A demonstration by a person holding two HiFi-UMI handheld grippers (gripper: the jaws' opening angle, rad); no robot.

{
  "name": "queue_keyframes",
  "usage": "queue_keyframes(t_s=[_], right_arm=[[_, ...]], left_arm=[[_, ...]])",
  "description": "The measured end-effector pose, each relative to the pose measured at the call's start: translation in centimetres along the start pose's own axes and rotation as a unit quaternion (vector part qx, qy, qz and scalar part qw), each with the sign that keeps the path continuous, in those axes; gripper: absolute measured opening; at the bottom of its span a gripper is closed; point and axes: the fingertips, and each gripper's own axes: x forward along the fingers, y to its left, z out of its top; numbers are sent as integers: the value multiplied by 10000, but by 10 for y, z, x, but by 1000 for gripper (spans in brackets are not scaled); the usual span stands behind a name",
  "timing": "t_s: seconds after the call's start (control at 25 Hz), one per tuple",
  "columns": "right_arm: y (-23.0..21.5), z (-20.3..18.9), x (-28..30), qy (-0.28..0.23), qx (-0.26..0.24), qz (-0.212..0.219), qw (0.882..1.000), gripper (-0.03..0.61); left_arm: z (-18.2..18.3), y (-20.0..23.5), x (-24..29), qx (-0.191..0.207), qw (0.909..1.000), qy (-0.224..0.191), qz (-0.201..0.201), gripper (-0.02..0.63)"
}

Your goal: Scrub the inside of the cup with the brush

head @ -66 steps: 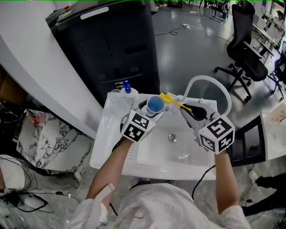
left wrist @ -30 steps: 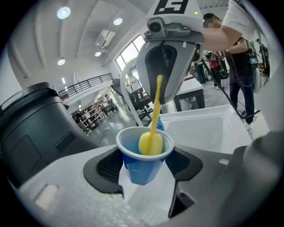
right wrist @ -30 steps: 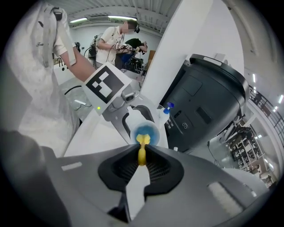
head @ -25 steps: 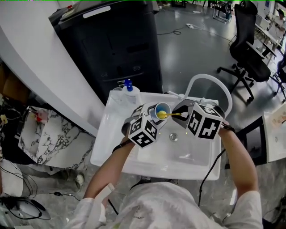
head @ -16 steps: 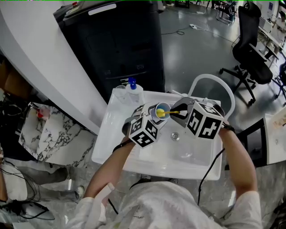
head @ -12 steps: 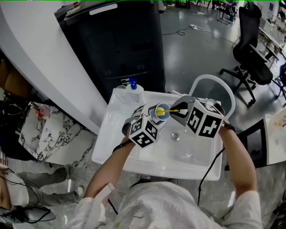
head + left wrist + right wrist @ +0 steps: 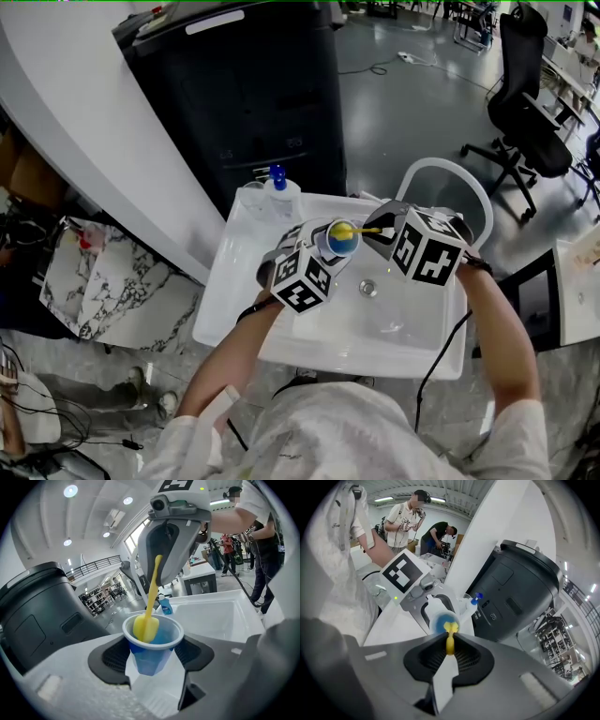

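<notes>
While working above the far left part of the white sink (image 7: 375,328), hold the left gripper (image 7: 152,660) as now: closed on the blue cup (image 7: 339,240) from both sides, pointing a little down, cup mouth turned up and toward the right. Approach as now from the right with the right gripper (image 7: 450,641), pointing more steeply down, shut tightly on the handle end of the yellow brush (image 7: 151,597). Push the brush head, now only near the rim at the left inner wall, deeper to the bottom, then sweep around the wall. Press lightly: probably thin plastic, easy to crush.
</notes>
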Motion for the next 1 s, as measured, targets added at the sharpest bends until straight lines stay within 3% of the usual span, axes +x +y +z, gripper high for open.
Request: queue_keyframes(t_s=[0.52, 1.0], right_arm=[[23, -10, 11, -20, 190, 307, 9993, 34], [23, 0, 8, -295, 304, 187, 9989, 34]], left_arm=[[4, -4, 4, 48, 10000, -24, 5, 300], [10, -9, 6, 56, 10000, -33, -35, 299]])
